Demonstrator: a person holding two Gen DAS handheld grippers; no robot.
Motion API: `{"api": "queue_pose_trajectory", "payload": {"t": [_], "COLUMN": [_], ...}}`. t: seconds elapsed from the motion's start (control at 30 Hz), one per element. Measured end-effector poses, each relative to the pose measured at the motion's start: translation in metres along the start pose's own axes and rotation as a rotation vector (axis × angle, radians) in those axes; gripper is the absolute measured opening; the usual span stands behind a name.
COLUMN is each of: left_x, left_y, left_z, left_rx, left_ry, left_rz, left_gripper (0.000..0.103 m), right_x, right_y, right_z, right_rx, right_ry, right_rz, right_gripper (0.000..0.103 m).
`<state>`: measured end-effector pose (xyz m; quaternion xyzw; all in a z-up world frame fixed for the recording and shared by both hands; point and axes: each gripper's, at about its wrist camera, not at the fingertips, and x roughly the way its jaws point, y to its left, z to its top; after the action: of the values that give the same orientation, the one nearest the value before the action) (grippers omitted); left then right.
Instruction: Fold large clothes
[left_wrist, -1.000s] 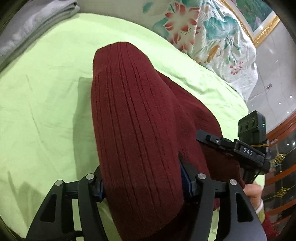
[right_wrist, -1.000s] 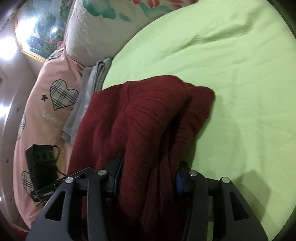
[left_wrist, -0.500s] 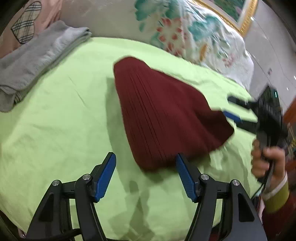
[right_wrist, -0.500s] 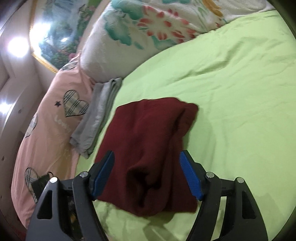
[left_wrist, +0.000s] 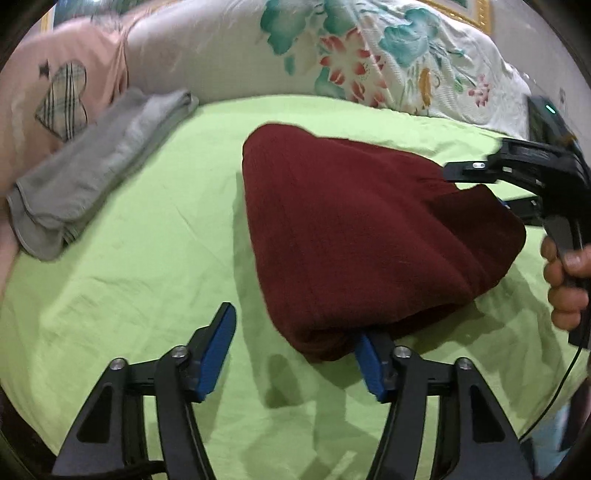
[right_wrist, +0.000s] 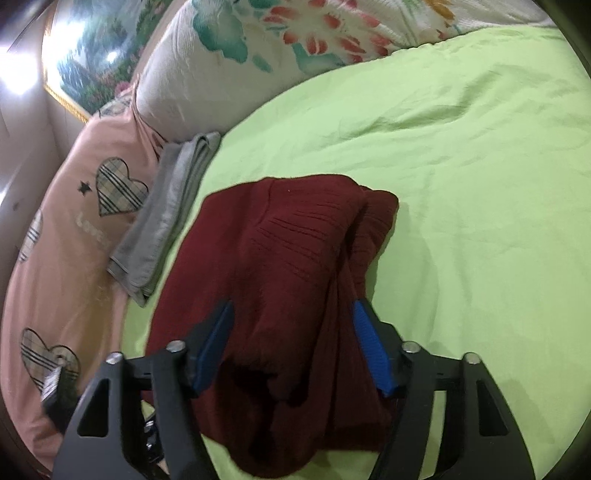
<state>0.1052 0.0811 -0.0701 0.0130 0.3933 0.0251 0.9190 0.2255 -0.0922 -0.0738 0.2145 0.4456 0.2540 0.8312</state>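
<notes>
1. Left wrist view shows our left gripper (left_wrist: 293, 356) at the bottom of the frame. Its two blue pads are spread wide and pinch nothing. One pad just meets the near edge of the red sweater (left_wrist: 354, 236), and the other is over bare sheet.

2. Right wrist view shows our right gripper (right_wrist: 291, 347) at the bottom of the frame. Its pads are spread wide too. The sweater (right_wrist: 280, 280) lies between them, but we do not see them squeeze it.

3. We see the sweater in the middle of both frames. It rests on the green sheet (left_wrist: 129, 280) as a thick bundle with layers on top of each other.

4. We think the big folds are done. The bundle looks lumpy on its right side in the right wrist view, so it may need a pat or one more fold.

5. At the upper left of the left wrist view we see a folded grey cloth (left_wrist: 99, 170). It lies well apart from the sweater, next to the pink pillow (left_wrist: 55, 81) and the flower pillow (left_wrist: 332, 55).

6. We guess the sweater may go beside the grey cloth, but we cannot tell.
</notes>
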Motion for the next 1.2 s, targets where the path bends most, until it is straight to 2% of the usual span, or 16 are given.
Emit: {"api": "queue_pose_trajectory", "payload": {"t": [0.03, 0.07, 0.1, 0.13, 0.2, 0.33, 0.4, 0.47, 0.53, 0.6, 0.67, 0.77, 0.9, 1.0, 1.13, 1.2], "left_x": [-0.001, -0.001, 0.0, 0.002, -0.003, -0.011, -0.004, 0.007, 0.011, 0.008, 0.0, -0.014, -0.041, -0.048, -0.025, -0.001], "left_y": [-0.006, -0.01, -0.014, -0.02, -0.03, -0.058, -0.074, -0.08, -0.076, -0.065, -0.052, -0.026, 0.01, 0.023, 0.019, 0.012], "left_z": [0.0, 0.0, 0.0, 0.001, 0.006, 0.007, -0.002, -0.009, -0.011, -0.008, -0.005, -0.003, 0.01, 0.035, 0.08, 0.09], "left_rx": [0.024, 0.042, 0.064, 0.093, 0.167, 0.37, 0.465, 0.47, 0.433, 0.384, 0.33, 0.268, 0.147, 0.034, -0.087, -0.1], "left_ry": [-0.013, -0.018, -0.02, -0.028, -0.059, -0.134, -0.142, -0.11, -0.093, -0.073, -0.041, -0.009, -0.002, -0.028, -0.045, -0.01], "left_rz": [0.012, 0.01, 0.015, 0.041, 0.057, 0.154, 0.203, 0.201, 0.19, 0.143, 0.047, -0.093, -0.255, -0.369, -0.552, -0.551], "left_gripper": [0.053, 0.042, 0.039, 0.036, 0.028, 0.025, 0.025, 0.025, 0.025, 0.028, 0.035, 0.036, 0.036, 0.035, 0.035, 0.036], "right_x": [0.006, 0.011, 0.018, 0.024, 0.017, -0.018, -0.013, 0.005, 0.017, 0.016, 0.011, -0.004, -0.045, -0.067, -0.056, -0.04], "right_y": [0.001, 0.001, 0.001, 0.002, 0.007, 0.005, -0.014, -0.035, -0.046, -0.051, -0.052, -0.043, -0.032, -0.018, 0.016, 0.022], "right_z": [0.002, 0.004, 0.006, 0.008, 0.013, 0.026, 0.028, 0.024, 0.016, 0.012, 0.013, 0.013, 0.01, 0.01, 0.012, 0.008], "right_rx": [-0.009, -0.012, -0.015, -0.018, -0.044, -0.071, -0.041, 0.007, 0.036, 0.069, 0.096, 0.084, 0.062, 0.038, -0.052, -0.074], "right_ry": [0.01, 0.019, 0.039, 0.059, 0.028, -0.076, -0.052, 0.017, 0.036, 0.018, 0.008, -0.013, -0.117, -0.185, -0.139, -0.098], "right_rz": [-0.009, -0.017, -0.031, -0.034, -0.014, -0.003, -0.027, -0.035, -0.029, 0.001, 0.005, 0.002, 0.0, 0.036, 0.086, 0.095], "right_gripper": [0.053, 0.03, 0.016, 0.014, 0.012, 0.011, 0.011, 0.012, 0.013, 0.019, 0.022, 0.023, 0.023, 0.023, 0.022, 0.022]}}
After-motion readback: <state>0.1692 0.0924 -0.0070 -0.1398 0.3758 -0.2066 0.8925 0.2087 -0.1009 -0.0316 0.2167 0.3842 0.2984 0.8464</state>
